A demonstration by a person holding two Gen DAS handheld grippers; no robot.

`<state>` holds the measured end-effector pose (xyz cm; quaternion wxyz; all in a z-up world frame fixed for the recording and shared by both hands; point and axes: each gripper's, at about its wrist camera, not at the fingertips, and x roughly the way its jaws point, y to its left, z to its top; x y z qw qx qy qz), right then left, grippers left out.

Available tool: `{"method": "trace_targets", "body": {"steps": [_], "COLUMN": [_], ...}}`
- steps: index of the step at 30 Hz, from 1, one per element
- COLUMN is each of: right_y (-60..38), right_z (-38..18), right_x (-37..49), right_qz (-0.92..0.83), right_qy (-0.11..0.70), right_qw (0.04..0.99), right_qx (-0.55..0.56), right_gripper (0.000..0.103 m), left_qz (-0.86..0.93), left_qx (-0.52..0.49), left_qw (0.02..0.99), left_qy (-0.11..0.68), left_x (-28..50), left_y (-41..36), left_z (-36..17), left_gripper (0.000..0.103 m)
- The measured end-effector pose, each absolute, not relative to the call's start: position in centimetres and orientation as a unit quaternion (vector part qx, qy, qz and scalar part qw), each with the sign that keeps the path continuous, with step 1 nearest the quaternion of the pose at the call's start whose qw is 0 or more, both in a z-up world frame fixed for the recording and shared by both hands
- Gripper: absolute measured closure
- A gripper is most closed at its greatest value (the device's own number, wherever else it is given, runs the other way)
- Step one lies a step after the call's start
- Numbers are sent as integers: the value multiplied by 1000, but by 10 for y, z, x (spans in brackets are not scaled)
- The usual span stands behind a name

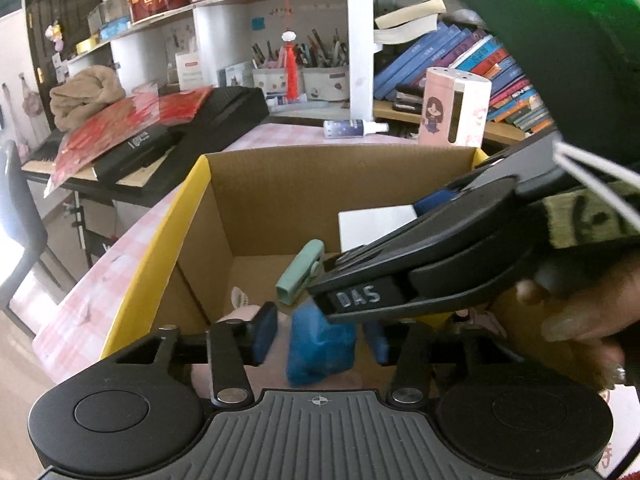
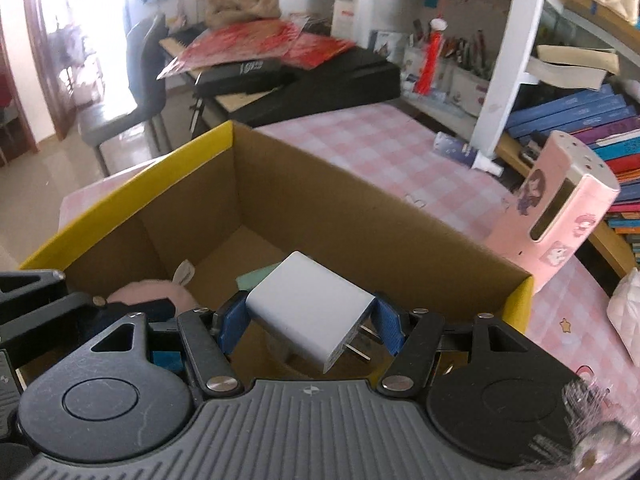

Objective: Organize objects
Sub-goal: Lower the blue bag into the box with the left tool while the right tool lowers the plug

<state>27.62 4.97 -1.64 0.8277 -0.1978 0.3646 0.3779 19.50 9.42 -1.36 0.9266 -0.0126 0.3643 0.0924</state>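
over the cardboard box [image 2: 360, 216] | right gripper [image 2: 308, 326] clamps white charger [image 2: 308, 308] | left gripper [image 1: 320, 334] parted around blue lump [image 1: 320, 348], half hidden

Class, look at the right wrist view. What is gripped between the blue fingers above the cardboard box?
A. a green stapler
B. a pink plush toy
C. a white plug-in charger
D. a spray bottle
C: the white charger, prongs showing, sits clamped between the right gripper fingers over the box.

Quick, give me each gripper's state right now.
Left gripper: open, the blue block loose between its pads over the cardboard box.
Right gripper: shut on the white charger.
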Motion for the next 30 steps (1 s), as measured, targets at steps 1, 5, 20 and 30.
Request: {"method": "trace_targets", "body": {"steps": [1,5,20,30], "right_y": [51,55,66,50], "right_z": [-18,-21,-32,-16], "right_x": [276,277,277,273], "right_qz": [378,375,375,372], "right_qy": [369,380,402,371], "right_qw": [825,819,798,827], "right_qx": [-201,-212,-247,-199], "right_gripper": [40,40,40,34], "left_qz": [91,84,89,106], "left_qx": [-12,-10,-11,-28], "left_qw": [927,927,927,933], "left_qy": [365,365,365,343], "left_x": [195,193,187,177], "left_y": [93,90,93,100], "left_z": [-14,-14,-14,-6], "left_gripper": [49,38,30,23]}}
